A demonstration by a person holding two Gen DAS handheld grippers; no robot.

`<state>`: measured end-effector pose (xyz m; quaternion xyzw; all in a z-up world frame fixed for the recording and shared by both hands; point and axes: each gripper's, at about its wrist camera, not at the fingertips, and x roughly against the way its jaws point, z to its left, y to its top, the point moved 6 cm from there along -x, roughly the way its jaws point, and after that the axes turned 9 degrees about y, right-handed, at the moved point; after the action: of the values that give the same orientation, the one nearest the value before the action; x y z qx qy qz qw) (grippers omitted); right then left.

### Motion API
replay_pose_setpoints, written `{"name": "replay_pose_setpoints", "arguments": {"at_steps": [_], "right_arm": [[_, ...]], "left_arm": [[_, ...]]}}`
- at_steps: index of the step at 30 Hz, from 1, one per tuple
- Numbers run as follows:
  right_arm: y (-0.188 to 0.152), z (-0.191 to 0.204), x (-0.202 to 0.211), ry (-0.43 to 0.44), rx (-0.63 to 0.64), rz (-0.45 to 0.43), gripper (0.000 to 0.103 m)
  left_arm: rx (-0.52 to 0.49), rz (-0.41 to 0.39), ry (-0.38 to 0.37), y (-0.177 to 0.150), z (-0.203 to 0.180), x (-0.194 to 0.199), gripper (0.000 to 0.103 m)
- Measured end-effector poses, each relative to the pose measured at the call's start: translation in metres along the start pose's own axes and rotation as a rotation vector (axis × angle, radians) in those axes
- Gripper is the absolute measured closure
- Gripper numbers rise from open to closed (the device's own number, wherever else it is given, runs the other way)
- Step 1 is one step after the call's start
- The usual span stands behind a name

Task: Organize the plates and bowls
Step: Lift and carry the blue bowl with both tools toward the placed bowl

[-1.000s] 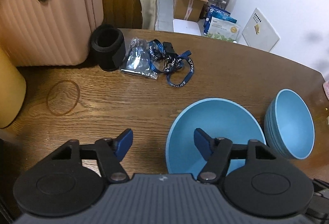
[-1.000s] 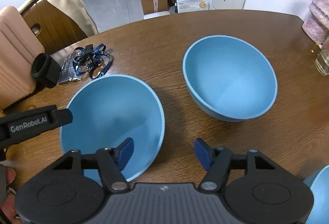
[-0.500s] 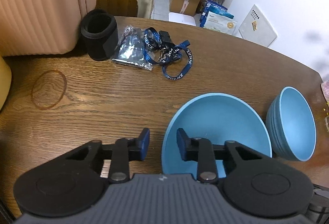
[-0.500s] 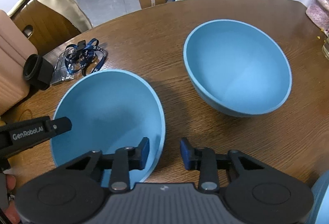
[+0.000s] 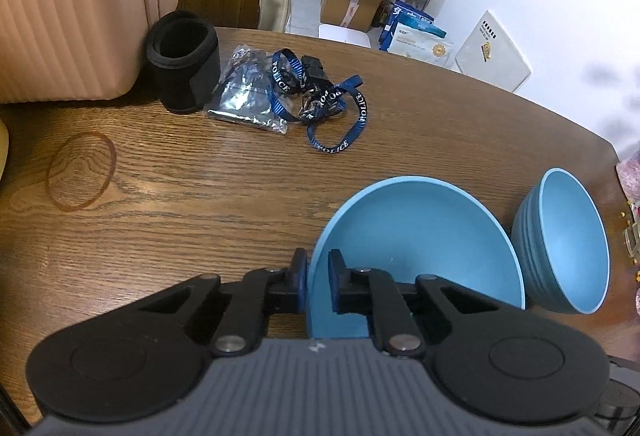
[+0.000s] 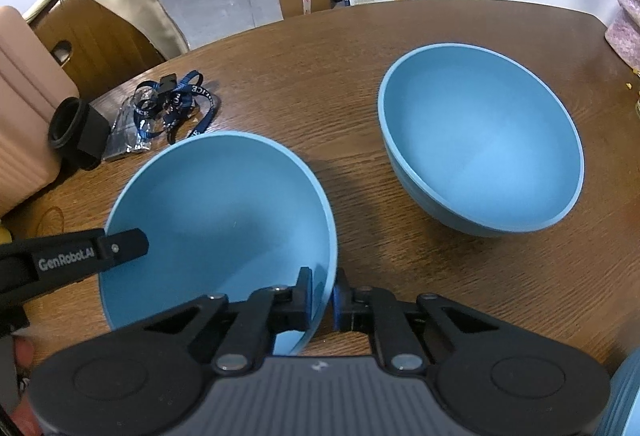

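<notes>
Grasp step: left gripper (image 5: 318, 278) and right gripper (image 6: 322, 296) have just closed, clamping opposite rims of near blue bowl (image 6: 216, 207) on table (image 6: 320, 75); next, probably level two-handed lift into far bowl (image 6: 480, 139).

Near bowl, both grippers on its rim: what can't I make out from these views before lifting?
- near bowl: underside and closest rim, both wrist views, hidden behind the bodies of the left gripper and right gripper.
- far bowl: left wrist view, the ribbed outside hints at a stack; the count is too small to tell.
- blue object: right wrist view, cut off by the bottom-right corner.
</notes>
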<state>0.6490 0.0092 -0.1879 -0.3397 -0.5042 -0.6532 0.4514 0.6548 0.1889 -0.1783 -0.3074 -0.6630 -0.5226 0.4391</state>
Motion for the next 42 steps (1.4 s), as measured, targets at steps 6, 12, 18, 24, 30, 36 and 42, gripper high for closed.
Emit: {"name": "replay_pose_setpoints", "arguments": {"at_steps": [6,12,18,24,30,36,42], "right_arm": [[-0.003,0.0,0.002,0.004,-0.002,-0.007,0.094],[-0.007,0.0,0.008,0.008,-0.008,-0.021,0.094],[-0.014,0.0,0.019,0.011,-0.009,-0.038,0.093],[-0.021,-0.001,0.035,0.02,-0.022,-0.06,0.093],[-0.031,-0.003,0.054,0.022,-0.031,-0.076,0.093],[-0.042,-0.007,0.075,0.01,-0.033,-0.097,0.093],[-0.054,-0.019,0.101,0.013,-0.043,-0.121,0.093]], "left_arm": [[-0.008,-0.007,0.001,-0.002,0.0,0.001,0.091],[-0.009,-0.012,0.001,-0.006,0.0,0.006,0.091],[-0.012,-0.033,-0.004,-0.01,0.0,0.018,0.091],[-0.022,-0.061,-0.013,-0.016,-0.003,0.037,0.091],[-0.032,-0.083,-0.025,-0.025,-0.006,0.056,0.091],[-0.043,-0.102,-0.047,-0.038,-0.014,0.079,0.091],[-0.059,-0.128,-0.065,-0.051,-0.027,0.103,0.091]]}}
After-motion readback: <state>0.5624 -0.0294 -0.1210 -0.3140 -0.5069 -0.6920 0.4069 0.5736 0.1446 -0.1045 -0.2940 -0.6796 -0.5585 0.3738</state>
